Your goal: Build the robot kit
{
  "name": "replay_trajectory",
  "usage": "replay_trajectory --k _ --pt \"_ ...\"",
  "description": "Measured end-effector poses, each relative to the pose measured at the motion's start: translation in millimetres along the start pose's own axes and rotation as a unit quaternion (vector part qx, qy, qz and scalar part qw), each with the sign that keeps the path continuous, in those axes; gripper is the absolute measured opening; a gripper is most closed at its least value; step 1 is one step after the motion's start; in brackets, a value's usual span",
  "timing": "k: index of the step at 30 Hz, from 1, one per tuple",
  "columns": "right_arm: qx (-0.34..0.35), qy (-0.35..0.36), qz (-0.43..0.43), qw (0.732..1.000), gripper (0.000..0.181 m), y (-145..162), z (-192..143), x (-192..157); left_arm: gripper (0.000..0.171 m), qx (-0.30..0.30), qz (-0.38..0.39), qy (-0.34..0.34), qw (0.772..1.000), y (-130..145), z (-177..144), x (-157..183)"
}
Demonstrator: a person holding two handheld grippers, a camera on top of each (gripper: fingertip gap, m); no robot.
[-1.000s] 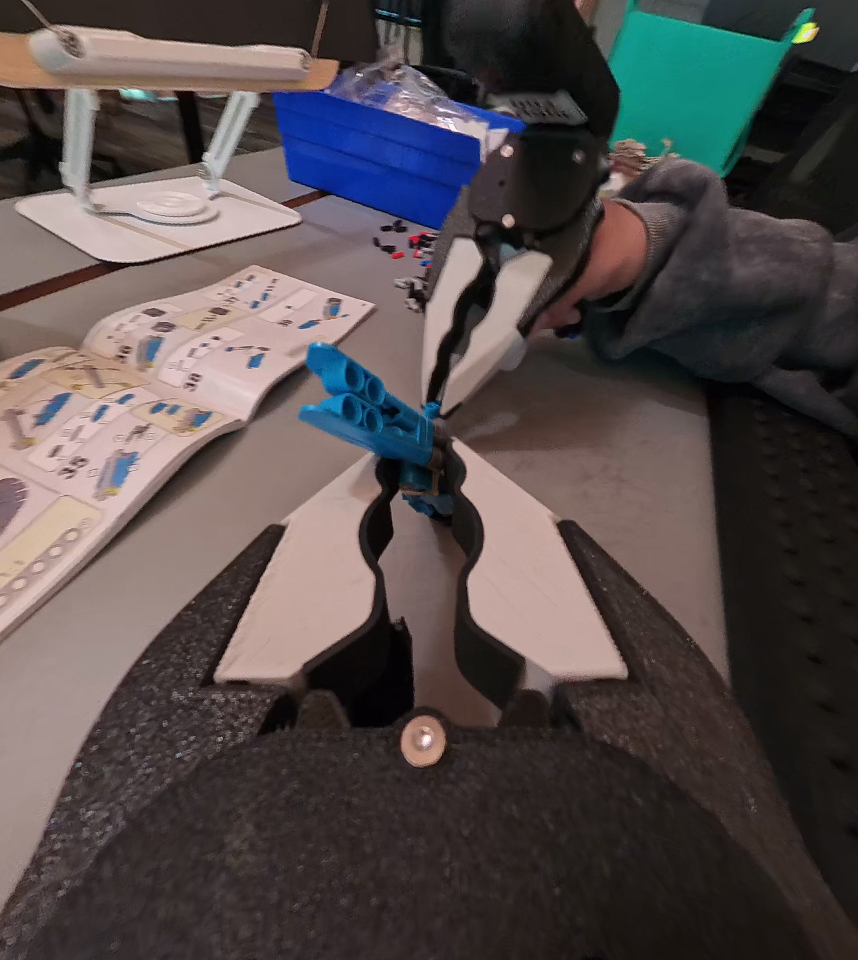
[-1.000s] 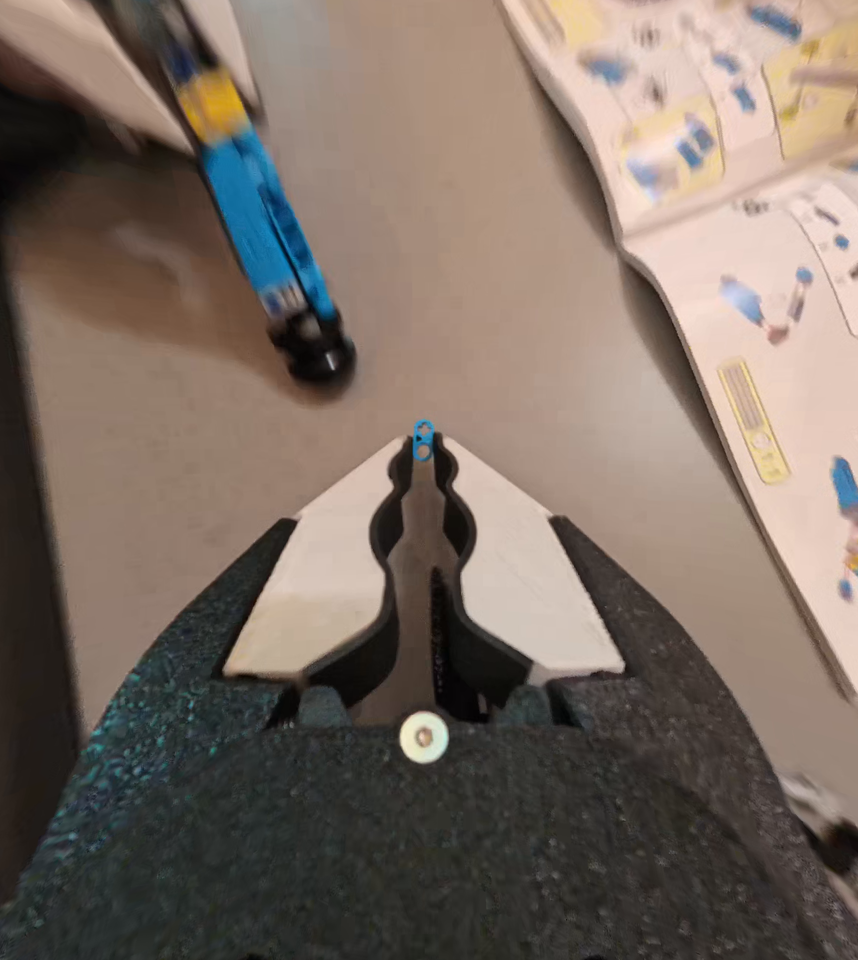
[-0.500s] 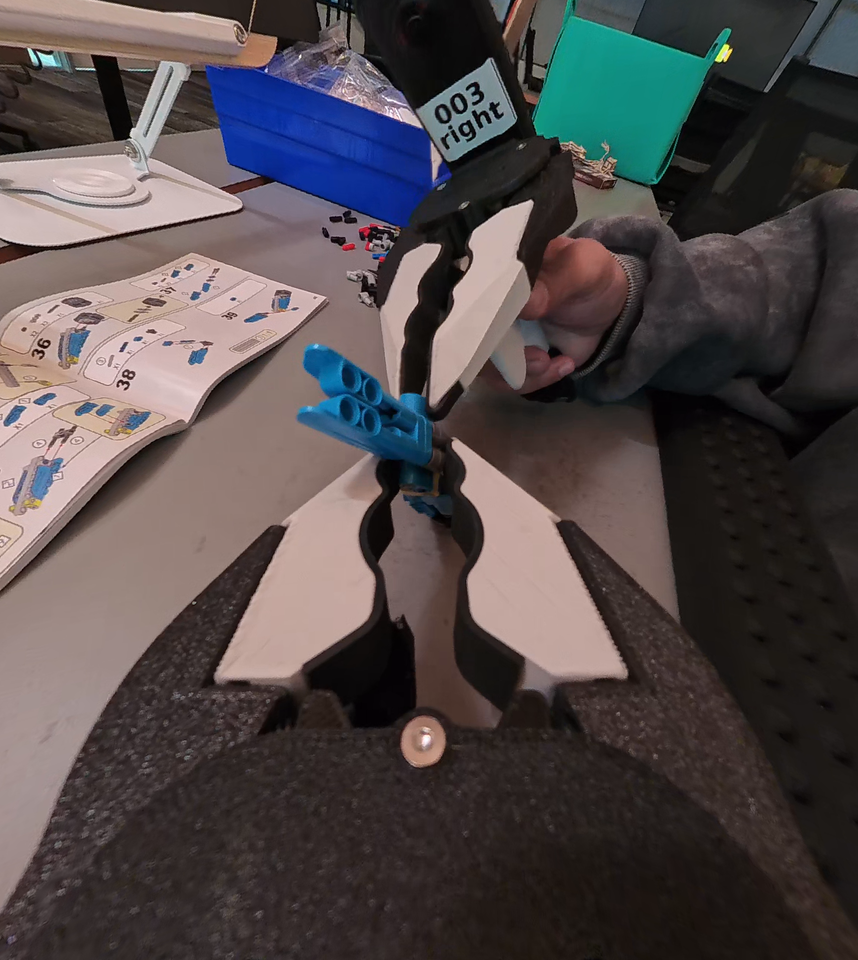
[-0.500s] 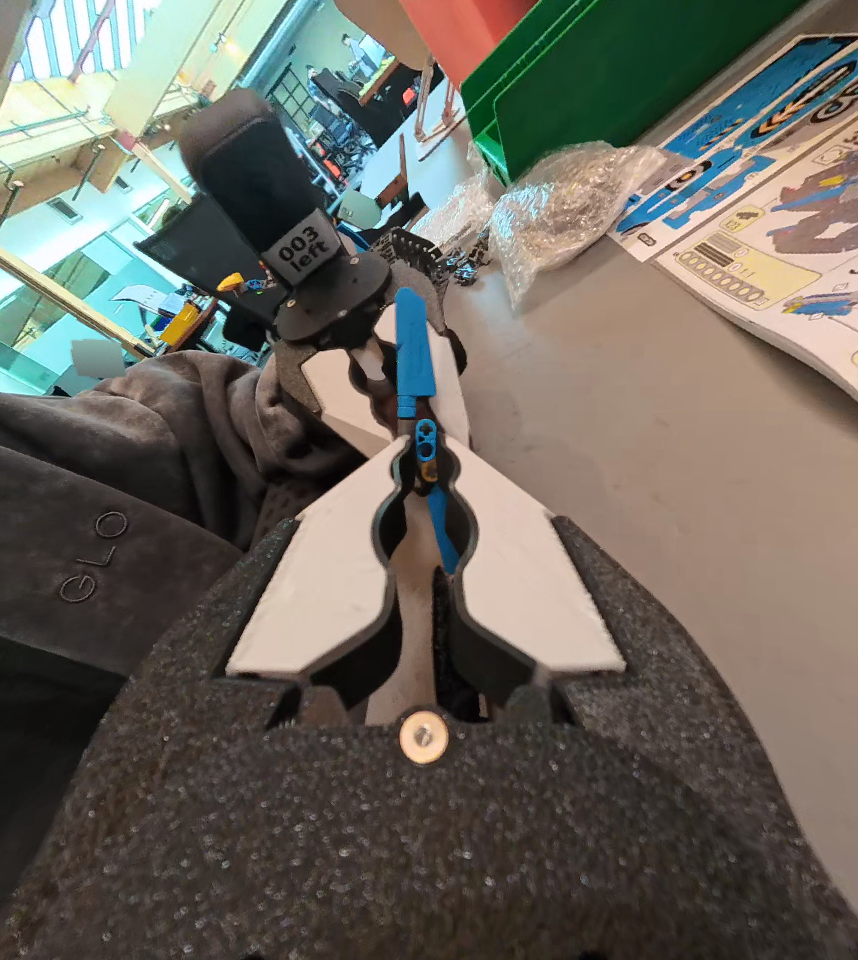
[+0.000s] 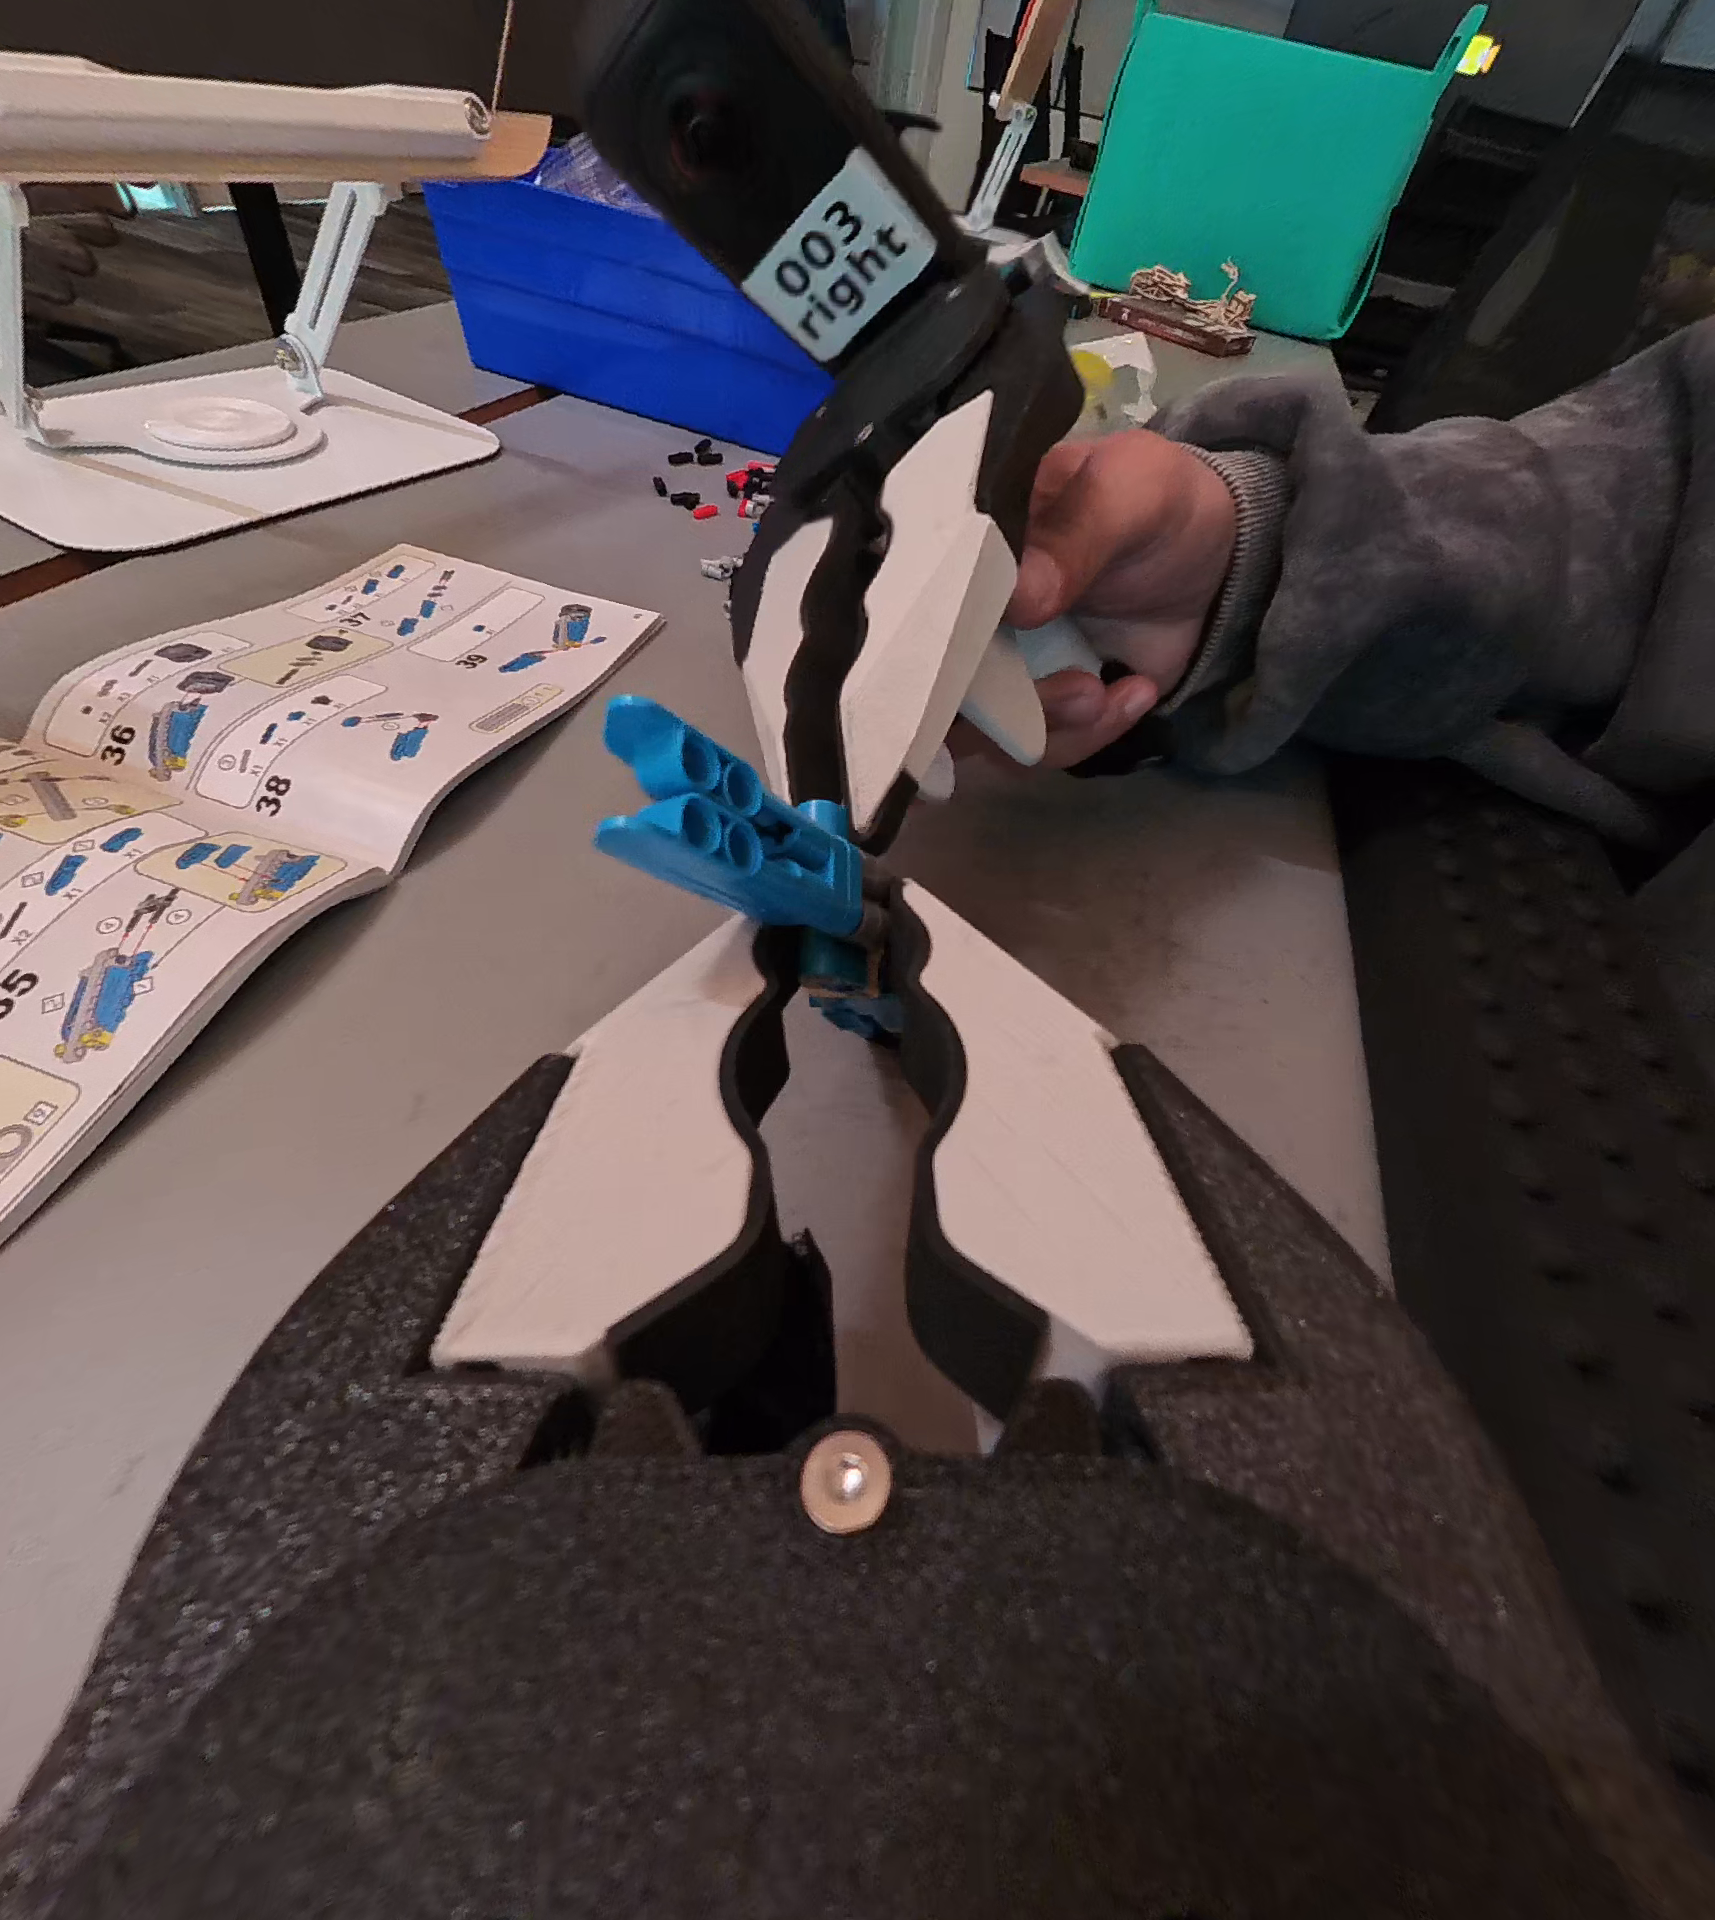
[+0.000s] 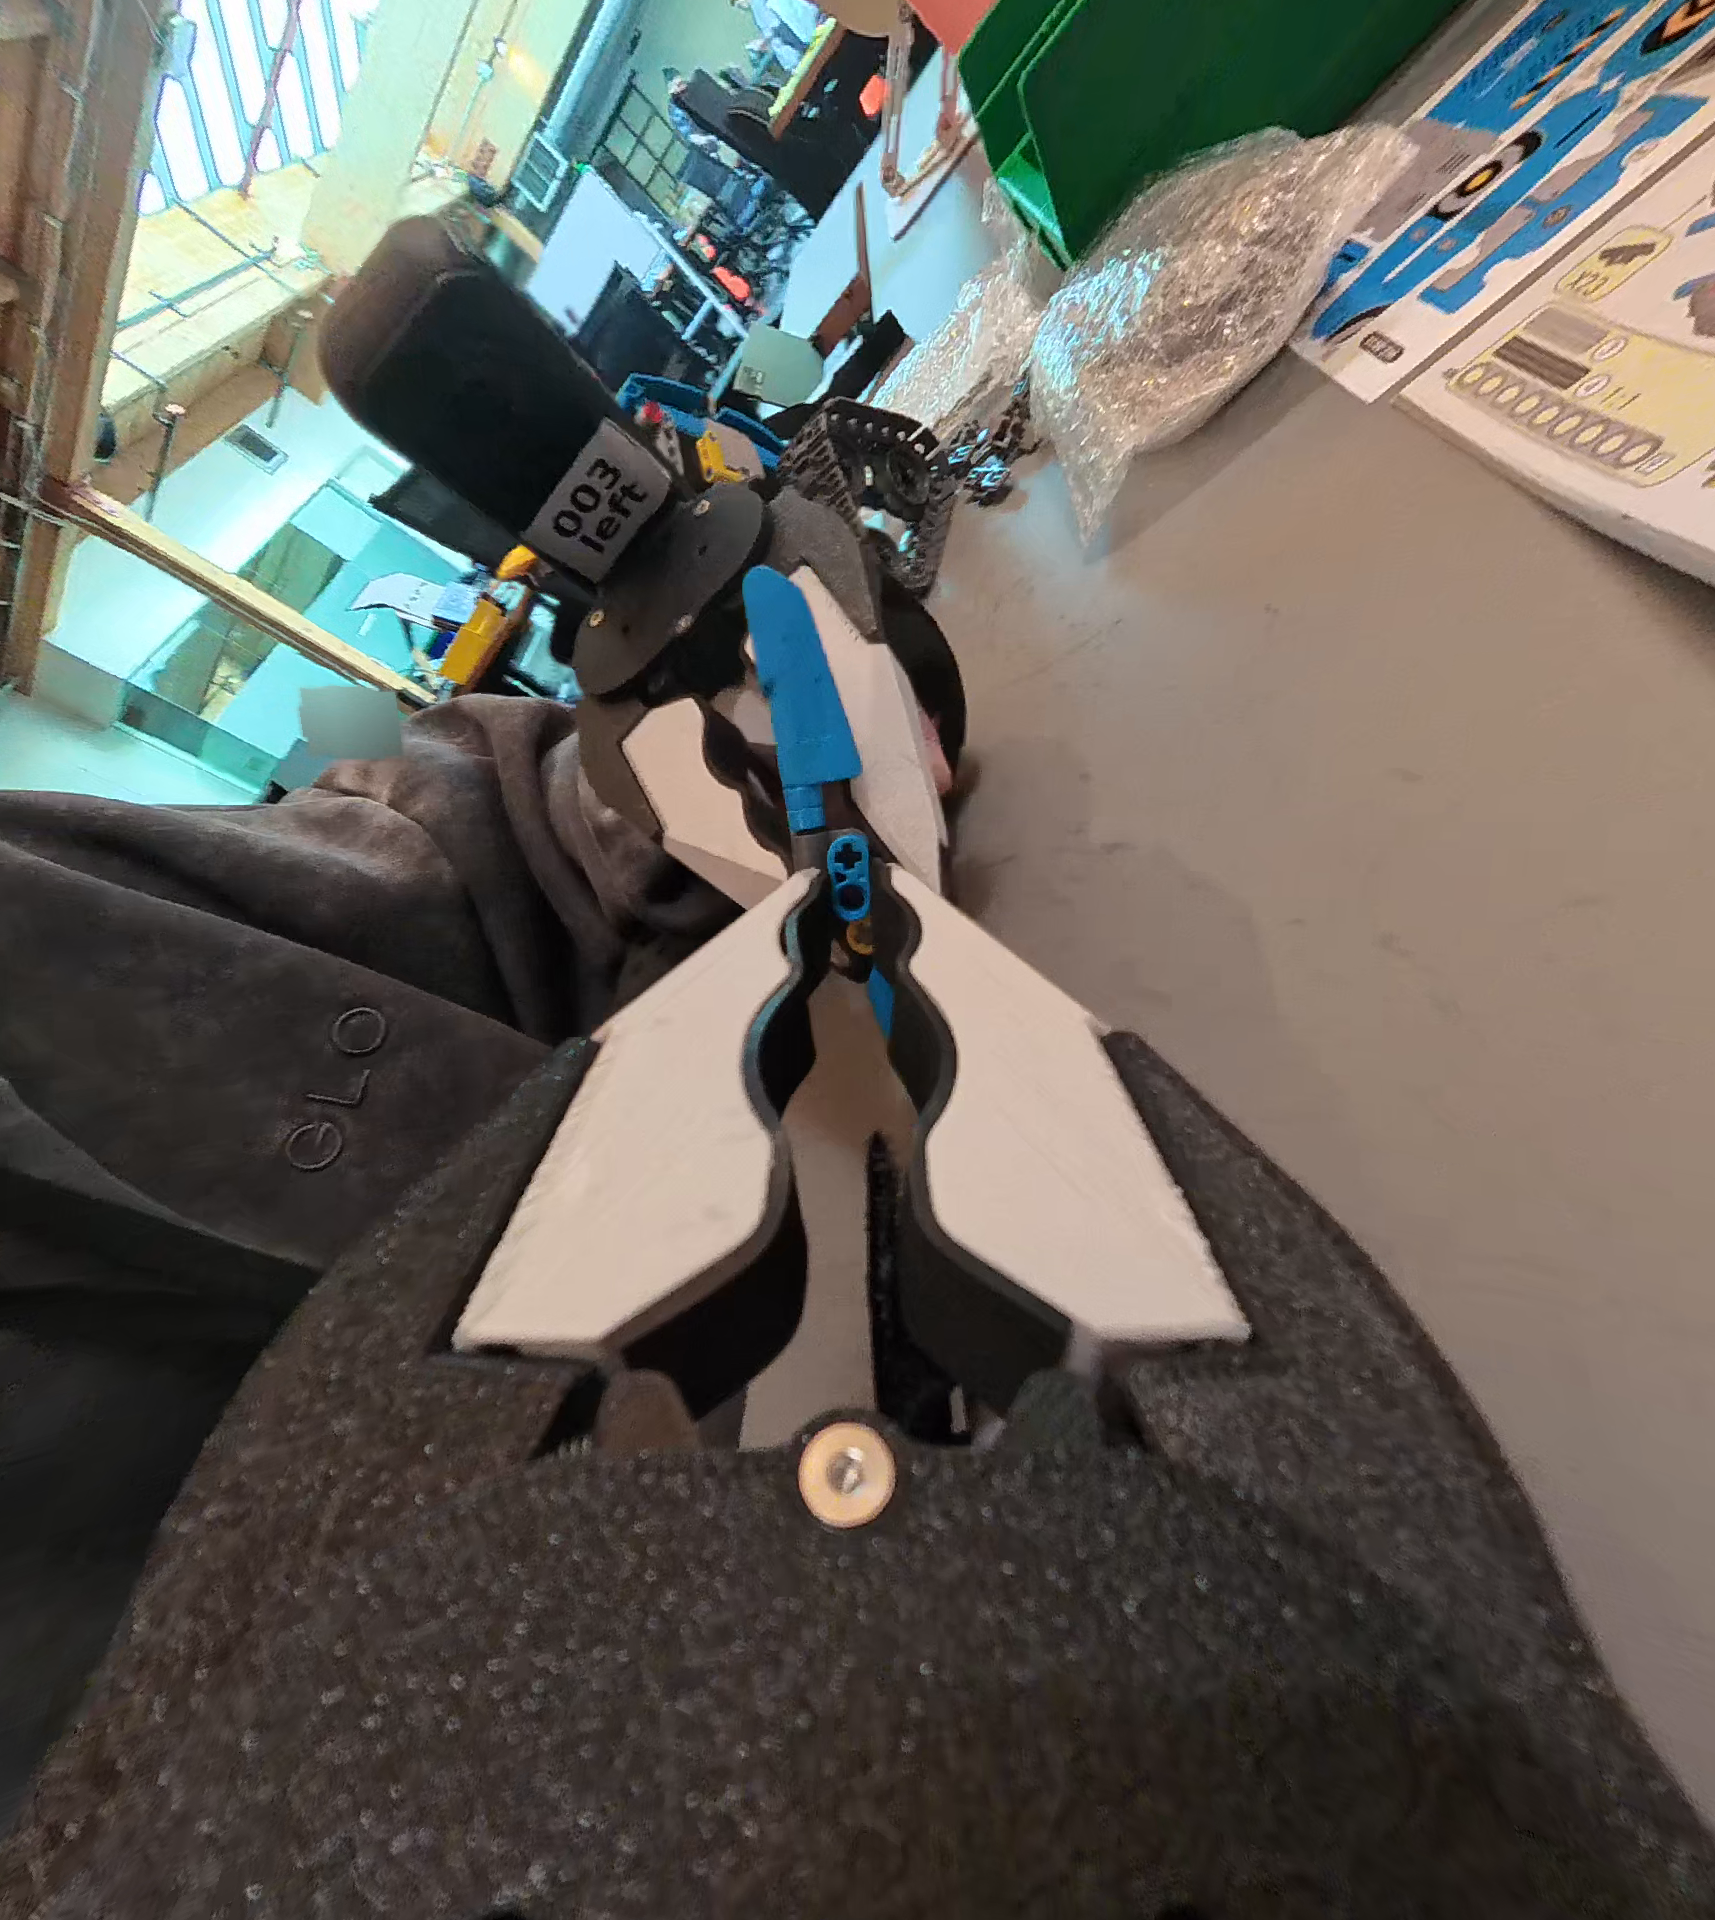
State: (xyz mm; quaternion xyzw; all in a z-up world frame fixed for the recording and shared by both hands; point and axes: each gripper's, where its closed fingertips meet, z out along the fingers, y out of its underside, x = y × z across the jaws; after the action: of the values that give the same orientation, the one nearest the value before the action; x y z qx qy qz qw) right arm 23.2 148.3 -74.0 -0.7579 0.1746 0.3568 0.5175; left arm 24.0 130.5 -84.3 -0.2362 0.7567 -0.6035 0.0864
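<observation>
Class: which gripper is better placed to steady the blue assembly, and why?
Probably the left gripper: it is shut on the blue assembly; the right gripper pinches only a small blue connector.

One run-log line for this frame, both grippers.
left gripper: shut on blue plastic beam assembly | right gripper: shut on small blue connector piece | tips meeting above grey table

two hand-held grippers, one booklet, one blue bin

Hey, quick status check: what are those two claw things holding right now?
Left gripper shut on blue toy assembly. Right gripper shut on small blue connector, tip to tip. Open booklet lies beside them.
</observation>
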Motion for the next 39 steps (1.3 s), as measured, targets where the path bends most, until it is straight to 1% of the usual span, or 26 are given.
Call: replay_trajectory --k 3,6,8,11,14,18,19,20,23,26,30,31,32,33,34,35,36,37,38,39 --pt "0.010 -0.047 0.036 0.998 0.007 2.0 -0.5 -1.1 0.013 -0.002 -0.005 0.008 1.000 0.9 0.7 1.8" --pt "0.005 -0.027 -0.005 1.000 0.007 2.3 0.2 -0.4 0.013 -0.001 -0.005 0.008 1.000 1.2 0.3 1.5" --pt "0.005 -0.017 -0.017 1.000 0.006 2.2 0.3 -0.1 0.012 0.000 -0.008 0.008 1.000 1.1 0.3 1.1" --pt "0.040 -0.016 -0.001 0.999 0.006 0.5 1.0 1.7 0.013 0.001 -0.016 0.005 1.000 1.1 0.6 -1.0" --pt "0.050 0.000 -0.008 0.999 0.006 -0.1 -1.0 1.7 0.013 0.003 -0.018 -0.002 1.000 0.5 1.7 -2.0" --pt "0.075 -0.031 0.046 0.996 0.006 -2.0 -0.3 4.3 0.013 0.004 -0.034 -0.009 0.999 1.1 1.6 -5.1" --pt "0.079 -0.032 0.046 0.995 0.006 -2.0 0.0 5.0 0.013 0.004 -0.040 -0.011 0.999 1.3 1.5 -6.7" --pt "0.087 -0.016 0.030 0.996 0.006 -3.3 0.9 7.2 0.012 0.005 -0.050 -0.013 0.999 1.5 1.7 -8.7" --pt "0.089 0.008 0.009 0.996 0.007 -5.6 2.7 10.5 0.013 0.008 -0.059 -0.019 0.998 0.7 2.0 -12.1" --pt "0.092 -0.011 0.030 0.995 0.007 -6.3 3.0 10.2 0.013 0.007 -0.056 -0.021 0.998 1.2 1.8 -12.2" --pt "0.071 0.010 -0.009 0.997 0.007 -7.4 1.6 10.0 0.014 0.007 -0.059 -0.012 0.998 1.0 2.6 -11.2" --pt "0.063 0.013 -0.028 0.998 0.011 -7.2 -0.2 8.5 0.014 0.008 -0.059 -0.015 0.998 0.8 2.6 -12.3" --pt "0.060 0.016 -0.054 0.997 0.031 -8.7 -3.5 5.7 0.015 0.011 -0.068 -0.020 0.997 0.3 1.7 -15.5" --pt "0.061 0.034 -0.090 0.993 0.044 -11.2 -8.2 4.8 0.015 0.017 -0.085 -0.026 0.996 -0.6 0.1 -20.6" --pt "0.063 0.072 -0.142 0.985 0.043 -13.1 -12.1 6.3 0.015 0.027 -0.112 -0.030 0.993 -2.0 -1.9 -27.1" --pt "0.060 0.122 -0.205 0.969 0.044 -13.7 -13.2 7.6 0.015 0.038 -0.146 -0.032 0.988 -3.2 -3.8 -33.7" --pt "0.049 0.189 -0.269 0.943 0.049 -14.7 -12.1 11.9 0.015 0.051 -0.186 -0.025 0.981 -4.6 -5.1 -37.9" --pt "0.038 0.265 -0.325 0.907 0.053 -17.5 -10.8 18.2 0.015 0.067 -0.226 -0.008 0.972 -6.9 -5.8 -38.8" --pt "0.029 0.323 -0.369 0.871 0.060 -19.7 -7.3 21.5 0.015 0.080 -0.256 0.009 0.963 -9.2 -5.8 -38.0" --pt "0.025 0.361 -0.406 0.839 0.065 -22.1 -2.3 21.0 0.015 0.088 -0.274 0.016 0.958 -10.5 -5.7 -38.2"
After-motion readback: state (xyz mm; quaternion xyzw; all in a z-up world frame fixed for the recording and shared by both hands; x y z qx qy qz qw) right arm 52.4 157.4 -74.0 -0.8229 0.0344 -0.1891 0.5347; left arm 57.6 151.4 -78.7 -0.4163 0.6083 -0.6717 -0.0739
